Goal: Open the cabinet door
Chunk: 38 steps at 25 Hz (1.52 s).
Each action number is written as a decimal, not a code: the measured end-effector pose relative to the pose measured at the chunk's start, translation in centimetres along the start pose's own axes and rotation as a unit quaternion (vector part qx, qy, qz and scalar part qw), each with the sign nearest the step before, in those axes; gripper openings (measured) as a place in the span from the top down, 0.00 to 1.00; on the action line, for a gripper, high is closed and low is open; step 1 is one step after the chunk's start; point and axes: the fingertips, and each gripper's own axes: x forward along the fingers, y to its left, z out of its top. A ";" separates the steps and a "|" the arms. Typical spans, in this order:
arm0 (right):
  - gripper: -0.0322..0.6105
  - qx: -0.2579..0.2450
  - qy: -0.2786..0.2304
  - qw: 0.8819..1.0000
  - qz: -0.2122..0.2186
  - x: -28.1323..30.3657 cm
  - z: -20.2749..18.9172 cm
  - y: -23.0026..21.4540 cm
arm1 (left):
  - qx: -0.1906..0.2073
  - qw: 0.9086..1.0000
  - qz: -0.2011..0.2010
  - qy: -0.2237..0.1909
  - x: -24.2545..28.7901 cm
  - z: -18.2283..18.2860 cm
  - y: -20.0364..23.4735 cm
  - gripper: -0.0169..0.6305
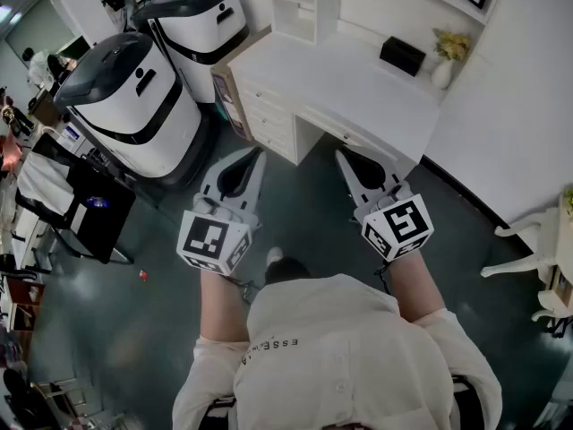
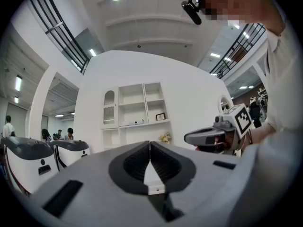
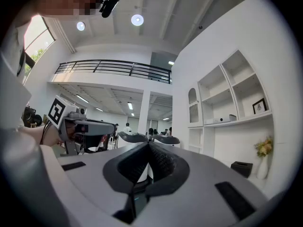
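None of the task is done: the white wooden cabinet under the left end of the white desk is shut, every front flush, and you stand well short of it. Your left gripper and right gripper point level toward the desk's front edge, each pair of black ribbed fingers pressed together, holding and touching nothing.

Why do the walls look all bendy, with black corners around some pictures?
Left gripper view: a very wide lens curves the shelves and darkens the corners. Right gripper view: same curving on the railing, and the ceiling light glares. Head view: sharper, evenly lit, the desk only leans.
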 end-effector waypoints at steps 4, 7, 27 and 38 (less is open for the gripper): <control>0.93 0.002 0.000 1.000 0.001 0.0 -0.3 0.3 | -0.009 1.000 -0.005 0.001 -0.2 -0.3 -0.1 0.97; 0.93 0.005 0.000 1.000 0.001 0.0 -0.3 0.2 | -0.012 1.000 -0.003 0.002 -0.3 -0.3 -0.2 0.97; 0.93 0.034 0.004 0.999 -0.007 4.5 -2.3 -2.9 | 0.008 0.999 0.033 -0.008 4.6 -1.0 5.2 0.72; 0.93 0.015 0.014 0.999 -0.032 22.4 -3.3 -6.7 | -0.006 1.000 0.011 -0.025 11.7 -3.8 21.8 0.72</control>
